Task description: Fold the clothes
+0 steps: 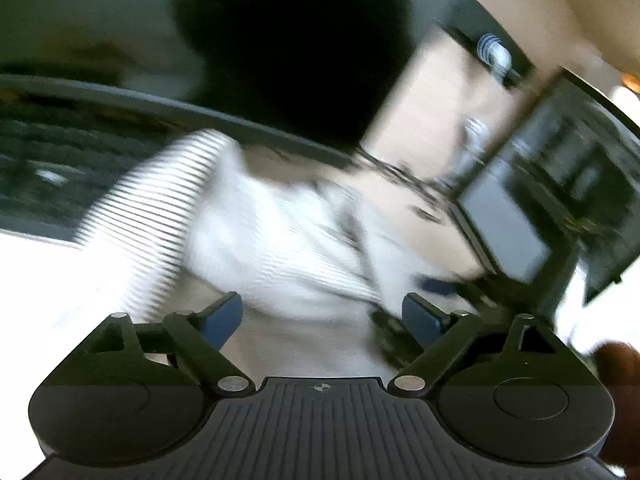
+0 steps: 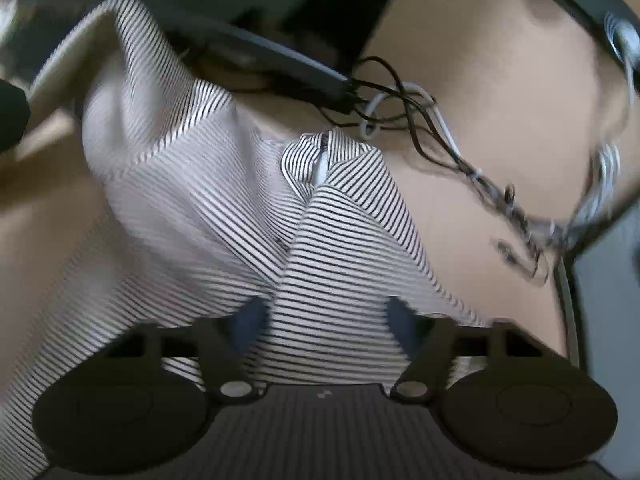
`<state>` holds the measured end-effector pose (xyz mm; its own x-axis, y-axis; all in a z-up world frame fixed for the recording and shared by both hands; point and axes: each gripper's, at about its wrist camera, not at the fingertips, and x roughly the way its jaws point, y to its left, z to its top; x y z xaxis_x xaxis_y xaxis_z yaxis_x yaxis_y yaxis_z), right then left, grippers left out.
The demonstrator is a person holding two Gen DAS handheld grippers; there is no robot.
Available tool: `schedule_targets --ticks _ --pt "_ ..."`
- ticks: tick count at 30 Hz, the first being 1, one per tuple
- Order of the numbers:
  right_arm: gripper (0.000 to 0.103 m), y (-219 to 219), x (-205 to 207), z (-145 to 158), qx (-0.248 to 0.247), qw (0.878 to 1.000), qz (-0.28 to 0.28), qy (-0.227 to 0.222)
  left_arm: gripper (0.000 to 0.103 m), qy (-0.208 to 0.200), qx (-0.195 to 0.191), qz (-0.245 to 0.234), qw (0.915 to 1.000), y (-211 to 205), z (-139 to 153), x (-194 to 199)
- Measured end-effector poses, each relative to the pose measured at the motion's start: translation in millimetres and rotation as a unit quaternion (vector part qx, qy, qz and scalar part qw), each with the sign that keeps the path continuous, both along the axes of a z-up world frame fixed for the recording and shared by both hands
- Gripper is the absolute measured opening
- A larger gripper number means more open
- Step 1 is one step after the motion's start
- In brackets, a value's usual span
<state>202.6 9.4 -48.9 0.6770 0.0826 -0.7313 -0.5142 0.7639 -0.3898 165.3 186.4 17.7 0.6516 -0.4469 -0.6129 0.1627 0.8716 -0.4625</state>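
A white shirt with thin black stripes (image 2: 224, 200) lies bunched on a tan table (image 2: 480, 80), its collar (image 2: 320, 156) pointing away. My right gripper (image 2: 326, 324) is open just above the cloth, blue fingers (image 2: 248, 320) spread on either side of a fold. In the left wrist view, which is blurred by motion, the same shirt (image 1: 260, 240) fills the middle. My left gripper (image 1: 322, 316) is open over it, with nothing between its blue pads (image 1: 222, 316).
A bundle of black and white cables (image 2: 420, 112) runs across the table behind the collar to a dark bar (image 2: 280, 56). A monitor or dark panel (image 1: 560, 184) stands at the right. A large dark shape (image 1: 292, 40) looms behind the shirt.
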Motion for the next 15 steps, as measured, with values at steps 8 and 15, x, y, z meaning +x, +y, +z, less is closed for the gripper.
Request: schedule_targets --ticks 8,15 --pt "0.006 -82.4 46.1 61.7 -0.083 0.989 0.001 -0.12 0.095 0.02 -0.066 -0.033 0.9971 -63.3 -46.4 49.7" --pt "0.0 -119.6 153.4 61.5 -0.095 0.982 -0.057 -0.154 0.086 0.061 -0.04 -0.001 0.9973 -62.2 -74.7 62.3"
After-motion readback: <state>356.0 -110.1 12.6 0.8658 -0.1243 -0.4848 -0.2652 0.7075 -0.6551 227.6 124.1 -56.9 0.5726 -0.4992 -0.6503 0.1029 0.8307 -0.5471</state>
